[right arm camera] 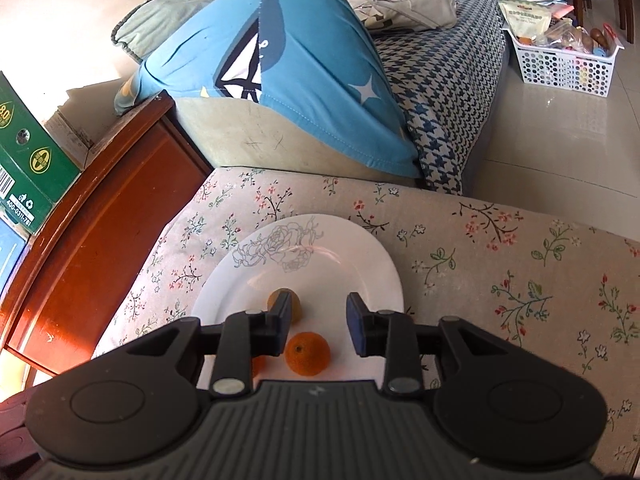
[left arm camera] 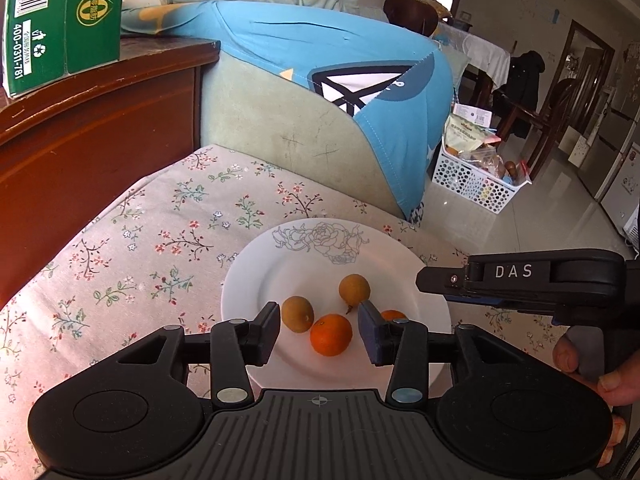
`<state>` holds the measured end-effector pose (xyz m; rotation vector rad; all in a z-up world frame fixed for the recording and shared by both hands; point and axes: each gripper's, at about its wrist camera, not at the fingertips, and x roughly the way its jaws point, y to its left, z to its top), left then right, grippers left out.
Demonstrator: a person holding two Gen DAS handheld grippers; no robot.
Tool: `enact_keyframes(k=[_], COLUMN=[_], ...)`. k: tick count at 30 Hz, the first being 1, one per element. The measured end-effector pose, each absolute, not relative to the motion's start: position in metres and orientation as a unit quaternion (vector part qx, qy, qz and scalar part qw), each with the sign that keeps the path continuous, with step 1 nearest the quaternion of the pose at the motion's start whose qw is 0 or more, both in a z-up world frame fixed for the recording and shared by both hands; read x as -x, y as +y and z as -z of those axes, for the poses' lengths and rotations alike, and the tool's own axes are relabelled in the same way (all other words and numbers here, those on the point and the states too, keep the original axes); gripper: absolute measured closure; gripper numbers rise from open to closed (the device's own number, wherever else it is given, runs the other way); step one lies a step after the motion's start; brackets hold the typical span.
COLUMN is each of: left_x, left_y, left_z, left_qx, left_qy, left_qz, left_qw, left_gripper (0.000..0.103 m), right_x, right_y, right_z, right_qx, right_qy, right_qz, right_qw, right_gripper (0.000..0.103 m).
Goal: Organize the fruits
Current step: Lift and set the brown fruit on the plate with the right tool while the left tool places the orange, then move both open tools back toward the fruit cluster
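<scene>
Fruits [left arm camera: 331, 334] are sitting loose on the plate [left arm camera: 424, 292], round and likely rolling; pinch across the middle. Left gripper [left arm camera: 319, 328] and right gripper [right arm camera: 318, 322] are both hovering empty, fingers apart.

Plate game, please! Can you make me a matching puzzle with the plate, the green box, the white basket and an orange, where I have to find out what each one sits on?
Things:
1. plate
2. green box
3. white basket
4. orange

Places:
A. on the floor
B. on the plate
C. on the wooden cabinet
D. on the flowered cloth

Right pairs: 1-D, 2-C, 3-A, 4-B.
</scene>
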<state>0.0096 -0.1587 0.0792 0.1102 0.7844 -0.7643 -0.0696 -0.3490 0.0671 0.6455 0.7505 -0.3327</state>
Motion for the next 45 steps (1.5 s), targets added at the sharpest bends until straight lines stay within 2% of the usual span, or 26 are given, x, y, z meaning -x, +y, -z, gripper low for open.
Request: enact_keyframes(k=[22,45], left_x=[-0.005,-0.012], left_y=[-0.076,-0.019], left_z=[-0.095,-0.06], left_qx=[-0.063,-0.087], left_qy=[0.373,0.424], left_qz=[0.307,0.279], left_qw=[0.873,0.857], left_gripper=[0.058,0.058], right_x=[0.136,0.155], right_y=[-0.276,-0.23], right_z=[-0.074,-0.049], right_qx=[-0.289,-0.256], right_qy=[0.366,0.402], right_qz=[0.112,0.117], right_qw=[0.877,0.872], right_gripper=[0.069,0.069])
